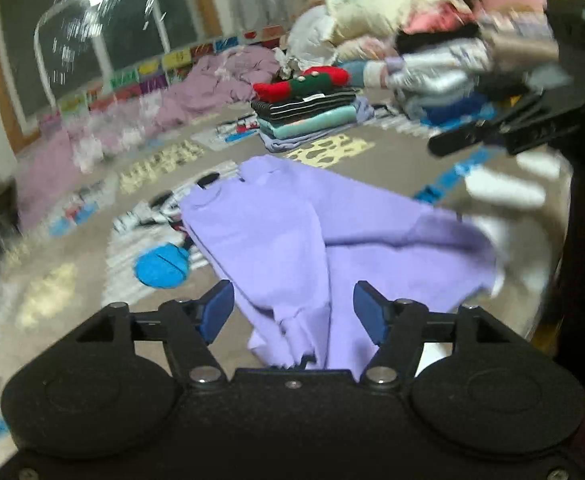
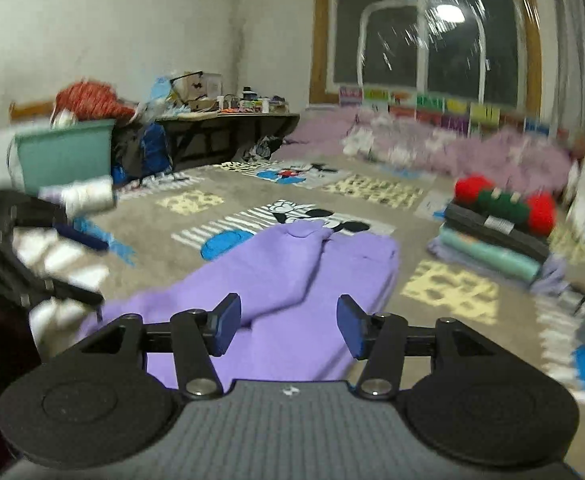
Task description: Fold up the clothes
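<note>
With its blue pads point(image 1: 219, 311) standing apart and nothing pinched between them, the left gripper point(image 1: 294, 312) hangs over the near end of a lilac garment point(image 1: 292, 236). That garment lies partly folded on a patterned rug point(image 1: 396, 168), one flap laid over another. The right gripper point(image 2: 288, 330) is likewise parted and empty, its pads clear of the cloth, above the garment's other end point(image 2: 304, 276). Each gripper shows blurred at the edge of the other's view, held by a hand in a white glove point(image 2: 68, 256). Beyond the garment sits a stack of folded clothes point(image 1: 308, 114), a red and green knit point(image 1: 302, 82) on top. Farther right in the left wrist view rises a loose heap of clothes point(image 1: 432, 44). A mauve blanket point(image 2: 472, 152) runs along the wall under a dark window point(image 2: 428, 28). A green tub point(image 2: 64, 156) and a cluttered tabletop point(image 2: 228, 114) stand at the far left of the right wrist view.
</note>
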Demonstrator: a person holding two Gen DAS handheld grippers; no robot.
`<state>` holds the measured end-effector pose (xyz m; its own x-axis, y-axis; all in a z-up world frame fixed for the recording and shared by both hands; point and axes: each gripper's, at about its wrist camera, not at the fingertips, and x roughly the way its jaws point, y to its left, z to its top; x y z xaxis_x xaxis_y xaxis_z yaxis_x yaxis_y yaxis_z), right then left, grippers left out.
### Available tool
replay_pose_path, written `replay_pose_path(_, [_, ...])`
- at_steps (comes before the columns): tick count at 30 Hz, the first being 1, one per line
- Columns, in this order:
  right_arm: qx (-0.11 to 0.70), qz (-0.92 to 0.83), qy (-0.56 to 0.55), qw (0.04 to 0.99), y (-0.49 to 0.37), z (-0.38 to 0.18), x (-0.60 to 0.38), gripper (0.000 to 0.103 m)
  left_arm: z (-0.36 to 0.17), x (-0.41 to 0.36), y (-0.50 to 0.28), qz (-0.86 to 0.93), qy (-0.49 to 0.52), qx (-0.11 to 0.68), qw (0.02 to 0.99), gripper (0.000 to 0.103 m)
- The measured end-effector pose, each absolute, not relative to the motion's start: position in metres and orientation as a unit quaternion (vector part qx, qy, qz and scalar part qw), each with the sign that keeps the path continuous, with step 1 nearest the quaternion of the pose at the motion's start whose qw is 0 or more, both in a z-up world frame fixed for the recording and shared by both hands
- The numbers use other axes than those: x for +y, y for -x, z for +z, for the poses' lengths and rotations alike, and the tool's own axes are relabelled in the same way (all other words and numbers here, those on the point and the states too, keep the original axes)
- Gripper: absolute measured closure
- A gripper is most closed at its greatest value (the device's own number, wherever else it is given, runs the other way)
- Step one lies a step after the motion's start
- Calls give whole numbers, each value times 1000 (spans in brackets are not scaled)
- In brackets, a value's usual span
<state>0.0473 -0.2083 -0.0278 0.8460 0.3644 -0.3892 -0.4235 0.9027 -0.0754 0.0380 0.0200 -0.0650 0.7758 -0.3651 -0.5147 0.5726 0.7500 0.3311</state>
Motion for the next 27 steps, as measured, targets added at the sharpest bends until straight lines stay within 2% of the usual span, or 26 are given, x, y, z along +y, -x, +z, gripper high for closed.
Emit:
replay_pose_path(6, [175,209,202,941,1,-54,-196,49,-92,13,-6,-235,-379,173,878,35])
replay_pose_path(15, [228,222,322,892,23,-93,-174,47,-138,13,19,-229,-495,161,823,35])
replay_pose_path(19, [260,211,345,877,20,-111,-164,45,-152,11,19,-220,-521,145,812,35])
replay_pose_path(23, [250,210,347,879,17,-121,-162,45,-170,6,11,-210,-568,121,787,35])
replay_pose_path(27, [235,210,351,882,9,-126,-161,45,-165,1,-2,-207,-522,122,818,35])
